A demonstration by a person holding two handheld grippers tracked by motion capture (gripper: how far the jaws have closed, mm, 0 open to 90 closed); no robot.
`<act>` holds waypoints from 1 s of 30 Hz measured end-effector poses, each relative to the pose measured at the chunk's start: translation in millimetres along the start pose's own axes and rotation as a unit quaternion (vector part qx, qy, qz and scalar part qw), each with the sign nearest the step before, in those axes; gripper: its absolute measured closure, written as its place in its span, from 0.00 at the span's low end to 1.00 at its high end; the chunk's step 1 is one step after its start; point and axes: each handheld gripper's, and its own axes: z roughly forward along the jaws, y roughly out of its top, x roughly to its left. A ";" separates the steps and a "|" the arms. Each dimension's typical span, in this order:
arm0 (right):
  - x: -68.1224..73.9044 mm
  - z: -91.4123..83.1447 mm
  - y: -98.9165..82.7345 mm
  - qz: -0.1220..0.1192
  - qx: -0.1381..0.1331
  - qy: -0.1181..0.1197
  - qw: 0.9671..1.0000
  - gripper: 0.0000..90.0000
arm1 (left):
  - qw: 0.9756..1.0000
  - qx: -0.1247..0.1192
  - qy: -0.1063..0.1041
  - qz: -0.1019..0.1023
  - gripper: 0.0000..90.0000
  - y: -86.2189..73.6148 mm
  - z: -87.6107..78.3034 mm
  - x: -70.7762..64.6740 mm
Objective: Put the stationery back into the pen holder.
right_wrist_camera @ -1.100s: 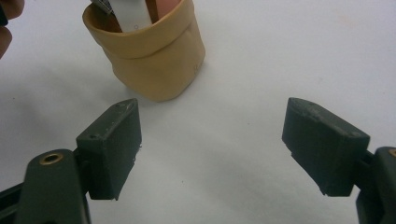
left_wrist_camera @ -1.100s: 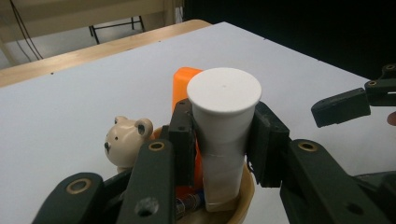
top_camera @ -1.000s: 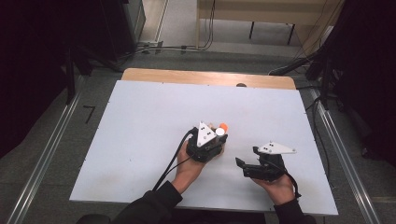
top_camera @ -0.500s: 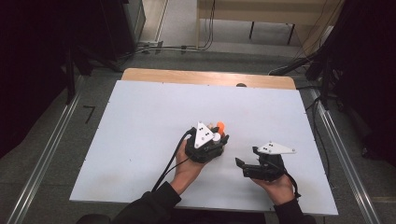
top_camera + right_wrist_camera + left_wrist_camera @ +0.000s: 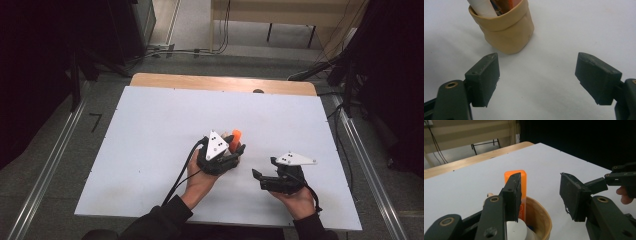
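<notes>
A tan cup (image 5: 541, 215) stands on the white table (image 5: 150, 130), holding an upright orange stick (image 5: 524, 185) and a white cylinder (image 5: 517, 230). My left gripper (image 5: 540, 180) hovers over the cup, open; its jaws have just been opening. The orange stick rises just beyond the left jaw, and neither pad presses on it. From above, the left gripper (image 5: 234, 152) sits right behind the orange stick (image 5: 236, 136). My right gripper (image 5: 537, 58) is open and empty, low over the table, facing the cup (image 5: 509, 32) a short way ahead. It lies right of the left gripper in the high view (image 5: 262, 177).
A wooden strip (image 5: 220, 82) borders the table's far edge. Metal rails (image 5: 50, 165) run along the floor on both sides. Black cables trail from each gripper toward the person. Bare white tabletop lies left of and beyond the cup.
The left gripper has edged slightly back toward the person while the orange stick stays in place. The right gripper has not moved.
</notes>
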 end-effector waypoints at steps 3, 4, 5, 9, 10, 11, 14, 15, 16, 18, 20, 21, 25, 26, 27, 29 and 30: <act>-0.3 -0.2 0.0 0.001 -0.001 0.000 1.000 0.20 | 1.000 -0.001 -0.001 -0.002 0.56 1.0 -1.6 0.7; -0.5 -0.1 -0.1 0.001 -0.002 -0.001 1.000 0.20 | 1.000 -0.001 -0.001 -0.002 0.56 1.2 -2.1 0.9; -0.7 -0.1 -0.2 0.001 -0.001 -0.001 1.000 0.20 | 1.000 -0.002 0.000 -0.003 0.56 1.5 -2.7 1.2; -0.9 -1.3 0.1 0.003 -0.003 -0.002 1.000 0.20 | 1.000 -0.004 -0.011 -0.015 0.54 4.0 -7.0 1.1; -0.9 -1.2 0.1 0.004 -0.003 -0.002 1.000 0.20 | 1.000 -0.005 -0.012 -0.015 0.54 4.5 -7.8 0.7; -1.0 -1.3 0.1 0.004 -0.003 -0.002 1.000 0.20 | 1.000 -0.004 -0.013 -0.013 0.53 5.3 -9.2 0.3; -1.3 -1.4 0.1 0.003 -0.003 -0.003 1.000 0.20 | 1.000 -0.005 -0.015 -0.014 0.51 7.9 -12.8 -1.4; -1.5 -1.6 0.2 0.003 -0.004 -0.004 1.000 0.20 | 1.000 -0.002 -0.015 -0.015 0.49 8.8 -14.2 -1.7; -1.6 -1.8 0.2 0.003 -0.004 -0.003 1.000 0.20 | 1.000 -0.004 -0.017 -0.020 0.48 9.5 -15.3 -2.2; -1.9 -2.1 0.3 0.004 -0.006 -0.004 1.000 0.20 | 0.999 -0.002 -0.021 -0.024 0.47 10.9 -17.6 -1.9; -2.4 -2.3 0.2 0.004 -0.006 -0.004 1.000 0.20 | 0.999 0.003 -0.028 -0.031 0.45 11.7 -19.8 -1.1; -2.5 -2.4 0.1 0.004 -0.006 -0.005 1.000 0.20 | 0.999 0.004 -0.030 -0.034 0.44 12.0 -20.7 -0.8; -3.1 -2.5 0.2 0.004 -0.007 -0.006 1.000 0.20 | 0.999 0.002 -0.035 -0.040 0.42 13.5 -26.0 -1.4; -3.3 -2.6 0.2 0.004 -0.007 -0.007 1.000 0.20 | 0.999 0.002 -0.036 -0.039 0.41 13.8 -27.7 -1.7; -3.4 -3.0 0.2 0.005 -0.007 -0.008 1.000 0.20 | 0.999 0.001 -0.036 -0.038 0.41 14.0 -28.6 -1.8; -3.8 -3.6 0.3 0.007 -0.008 -0.009 1.000 0.20 | 0.999 0.003 -0.035 -0.039 0.38 14.4 -30.9 -1.6; -4.2 -3.6 0.3 0.006 -0.010 -0.009 1.000 0.20 | 0.999 0.004 -0.036 -0.038 0.38 14.6 -32.1 -1.4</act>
